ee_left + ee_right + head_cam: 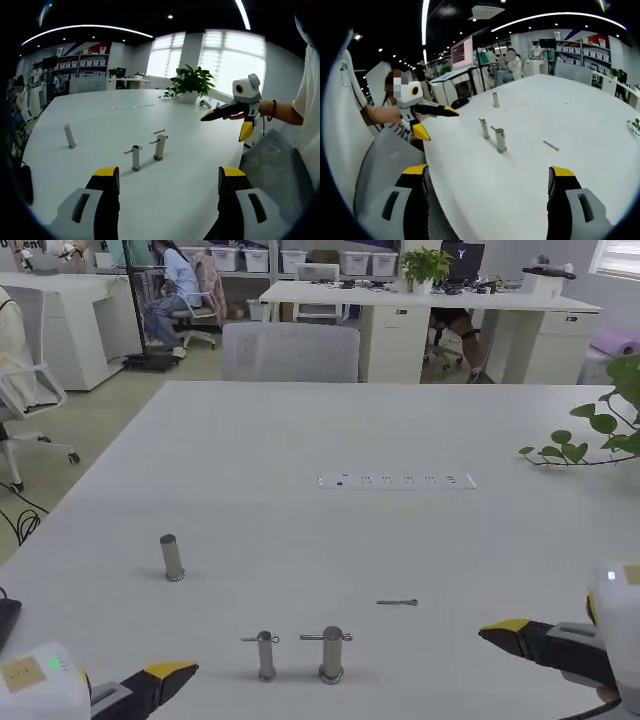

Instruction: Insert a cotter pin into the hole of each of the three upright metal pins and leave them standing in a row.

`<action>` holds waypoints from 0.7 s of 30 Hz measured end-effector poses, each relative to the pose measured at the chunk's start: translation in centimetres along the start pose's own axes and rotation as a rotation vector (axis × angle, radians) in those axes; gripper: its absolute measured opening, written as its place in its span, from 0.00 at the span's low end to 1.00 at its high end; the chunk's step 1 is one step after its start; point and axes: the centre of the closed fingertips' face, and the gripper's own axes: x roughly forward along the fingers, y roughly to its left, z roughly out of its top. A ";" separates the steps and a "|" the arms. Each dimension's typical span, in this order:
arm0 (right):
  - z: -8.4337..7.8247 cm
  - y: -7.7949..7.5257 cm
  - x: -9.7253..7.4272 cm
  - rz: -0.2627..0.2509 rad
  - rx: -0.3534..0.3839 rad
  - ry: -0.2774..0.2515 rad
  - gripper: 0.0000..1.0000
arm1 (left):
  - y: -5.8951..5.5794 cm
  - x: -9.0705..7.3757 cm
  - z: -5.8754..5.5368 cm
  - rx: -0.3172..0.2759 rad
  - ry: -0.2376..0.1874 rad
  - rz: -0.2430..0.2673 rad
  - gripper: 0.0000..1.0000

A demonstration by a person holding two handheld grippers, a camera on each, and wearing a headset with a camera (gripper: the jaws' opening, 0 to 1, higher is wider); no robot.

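Fingers of the left gripper [169,172] and right gripper [488,171] stand apart, empty; the head view cuts both off. On the counter [300,440], a thin metal pin [265,654] and a thick metal pin [331,654] carry cotter pins. A bare metal pin [172,558] stands well apart, and a loose cotter pin [398,602] lies nearby. The power strip [396,481] markings are too small to read.

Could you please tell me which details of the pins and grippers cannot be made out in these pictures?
- Hole of the lone bare grey upright metal pin: too small, head view.
- Ends of the thin loose metal cotter pin on the white table: too small, head view.
- Body of the black, yellow-tipped right gripper: cut off by the head view's right edge.
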 end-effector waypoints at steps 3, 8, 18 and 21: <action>-0.1 0.3 -0.1 0.007 0.011 -0.008 1.00 | 0.5 -0.1 0.4 -0.004 -0.004 0.006 0.80; -0.3 0.4 -0.1 0.002 0.026 -0.013 1.00 | 1.3 -0.2 1.5 -0.004 -0.023 0.012 0.78; -0.2 0.6 -0.2 -0.002 0.027 -0.031 1.00 | 4.4 -0.2 3.5 -0.006 -0.052 0.060 0.75; -0.3 0.8 -0.2 -0.002 0.027 -0.031 1.00 | 5.4 -0.2 3.9 -0.013 -0.058 0.076 0.74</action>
